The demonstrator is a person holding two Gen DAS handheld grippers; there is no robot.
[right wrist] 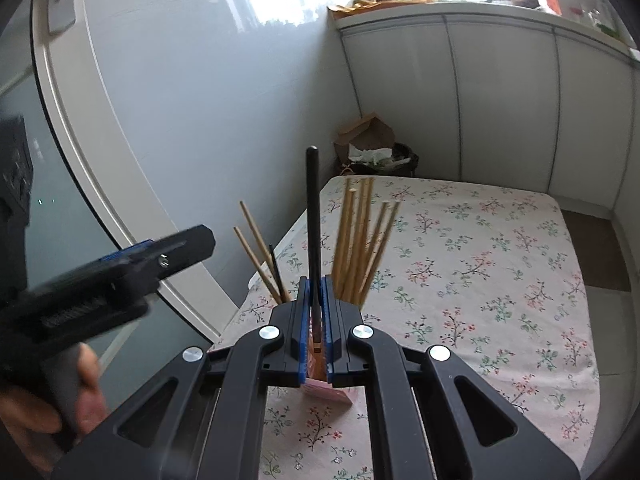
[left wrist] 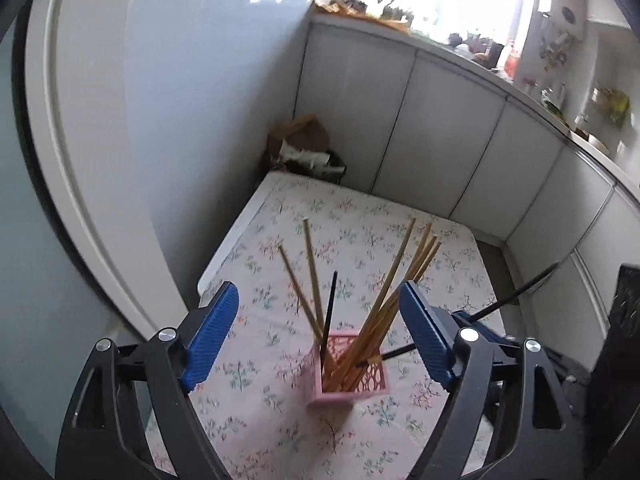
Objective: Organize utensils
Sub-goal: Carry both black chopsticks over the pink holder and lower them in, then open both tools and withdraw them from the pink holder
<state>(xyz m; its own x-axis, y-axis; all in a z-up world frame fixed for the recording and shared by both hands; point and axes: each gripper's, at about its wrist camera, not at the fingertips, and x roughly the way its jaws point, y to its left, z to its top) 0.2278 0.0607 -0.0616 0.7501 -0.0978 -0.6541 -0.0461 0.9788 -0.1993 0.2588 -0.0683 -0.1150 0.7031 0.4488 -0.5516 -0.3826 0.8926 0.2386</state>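
White cabinet doors [left wrist: 400, 128] and a glossy wall enclose a table with a floral tablecloth [left wrist: 360, 216]. From the left wrist, the left gripper [left wrist: 320, 336] stands wide apart with nothing between its blue pads, above a pink holder [left wrist: 348, 384] that stands on the cloth and holds wooden chopsticks [left wrist: 400, 280] and one black chopstick [left wrist: 331, 304]; another black chopstick [left wrist: 520, 290] crosses at the right. From the right wrist, the right gripper [right wrist: 316, 312] is clamped on that black chopstick [right wrist: 313, 216], held upright just over the holder [right wrist: 328, 396]; a hand [right wrist: 48, 392] carries the left gripper [right wrist: 132, 264] at the left edge
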